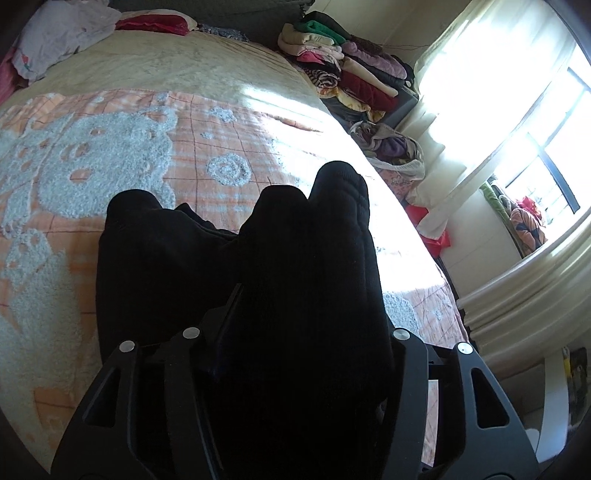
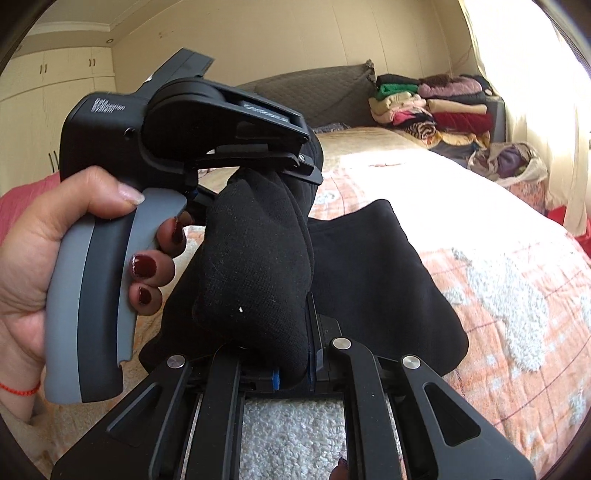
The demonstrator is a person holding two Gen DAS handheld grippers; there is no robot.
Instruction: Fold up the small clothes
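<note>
Claw notes, right side first: the right claw [image 2: 275,314] is closed tight, pinching a bunched fold of the small black knit garment [image 2: 255,258]. The fold bulges up between its two fingers and hides the tips. Only a strip of one black finger [image 2: 312,314] shows beside the cloth.

The left claw [image 1: 295,280] is draped over by the same black knit. One finger edge shows at the left of the bundle and the rest is buried. I cannot tell whether its pads press the cloth or stand off it. From the right wrist view this claw sits above and behind the bunched fold, with fabric running into its jaws.

The left hand [image 2: 33,258] wraps the grey-and-black pistol handle [image 2: 92,288]. Its nails are painted dark red, and a thin red thread [image 2: 20,387] circles the wrist.

Where the garment is: its upper part is lifted between the two claws. Its lower part lies spread flat on the bed, on the orange-and-white checked blanket with fluffy pale bear figures [image 1: 110,155].

Further out:
- A cream quilted bedspread [image 1: 184,62] lies beyond the blanket.
- A white crumpled pillow [image 1: 55,33] lies at the far corner.
- A grey padded headboard [image 2: 317,92] stands behind the bed.
- A stack of folded clothes in green, cream, pink, purple and dark red [image 1: 340,59] sits beside the head of the bed.
- An open white plastic bag stuffed with purple and dark clothing [image 1: 395,151] sits next to the stack, on the window side.
- Pale curtains [image 1: 480,81] hang sunlit at the window.
- Cream wardrobe doors [image 2: 55,85] line the opposite wall.
</note>
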